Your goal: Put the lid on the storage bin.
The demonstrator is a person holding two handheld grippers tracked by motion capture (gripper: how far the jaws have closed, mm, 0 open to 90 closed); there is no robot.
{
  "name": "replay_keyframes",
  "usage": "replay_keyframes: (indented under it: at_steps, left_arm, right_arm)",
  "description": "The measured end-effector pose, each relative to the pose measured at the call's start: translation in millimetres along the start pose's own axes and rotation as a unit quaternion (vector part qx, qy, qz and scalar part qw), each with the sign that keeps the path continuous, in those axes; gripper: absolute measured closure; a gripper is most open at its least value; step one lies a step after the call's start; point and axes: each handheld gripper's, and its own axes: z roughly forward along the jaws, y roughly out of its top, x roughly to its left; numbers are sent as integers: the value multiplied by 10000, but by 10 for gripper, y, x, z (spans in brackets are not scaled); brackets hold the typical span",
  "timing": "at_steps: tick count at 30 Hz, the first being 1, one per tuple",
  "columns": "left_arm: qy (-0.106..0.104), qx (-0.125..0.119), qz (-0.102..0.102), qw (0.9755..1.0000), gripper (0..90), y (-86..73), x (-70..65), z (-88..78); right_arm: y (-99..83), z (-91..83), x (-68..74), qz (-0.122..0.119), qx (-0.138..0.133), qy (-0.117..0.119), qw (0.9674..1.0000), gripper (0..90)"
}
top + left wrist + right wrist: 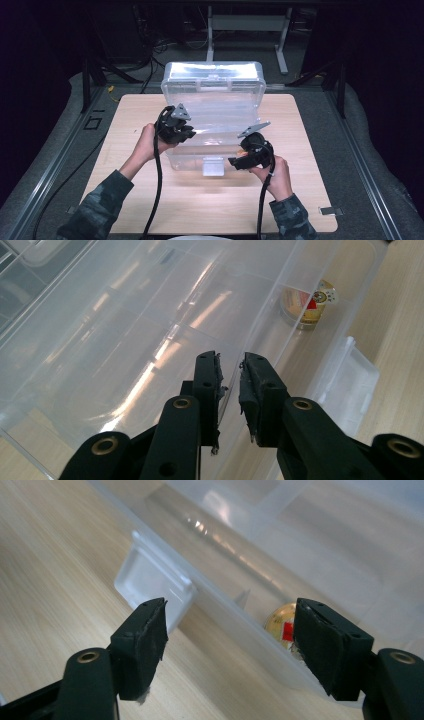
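A clear plastic box [190, 159] stands on the wooden table [210, 205] with its lid [214, 75] swung up at the back. Inside it, near the front wall, lies a round gold tin with a red label [306, 307] [282, 625]. My left gripper [189, 133] [231, 360] is at the box's left side, its jaws shut with the thin clear wall between them. At the front rim my right gripper [235, 161] [230, 615] hangs open. Nothing is between its pads [145, 630]. The tin lies beyond and below them.
A white latch tab [213, 166] [150, 580] sticks out from the box's front wall. Bare wood lies in front of the box and to both sides. A grey padded floor and dark stands surround the table. A small metal clip [330, 211] sits at the table's right front corner.
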Motion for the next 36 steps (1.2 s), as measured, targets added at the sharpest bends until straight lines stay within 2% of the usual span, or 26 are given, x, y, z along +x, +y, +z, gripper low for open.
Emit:
replay_keyframes:
  at_steps: [5,10,15,19,24,25,28,33,36]
  left_arm:
    - [24,-25,24,10000,768,-21,-20,2]
    - [30,-47,41,10000,767,-39,-35,5]
    - [22,-49,27,10000,763,-46,-43,6]
    - [66,-83,35,9999,756,-60,-56,2]
    - [67,-66,22,10000,751,-64,-59,-1]
    - [59,-66,14,10000,750,-65,-61,0]
    - [63,-85,-1,9999,749,-71,-69,5]
    - [59,-61,22,10000,747,-92,-90,8]
    - [54,-56,-13,10000,740,-111,-110,15]
  right_arm:
    - [155,-226,-28,-72,-322,41,9994,291]
    - [339,-345,-120,-115,-630,-16,9979,300]
    - [542,-348,-268,-25,-780,-82,9969,290]
    - [679,-249,-387,70,-775,-128,9969,312]
    - [802,-148,-488,181,-823,-217,9962,368]
    - [833,-143,-512,240,-815,-299,9959,394]
    - [887,-136,-566,318,-921,-288,9948,455]
    - [952,-152,-565,378,-940,-392,9941,544]
    - [969,-166,-561,436,-962,-456,9934,641]
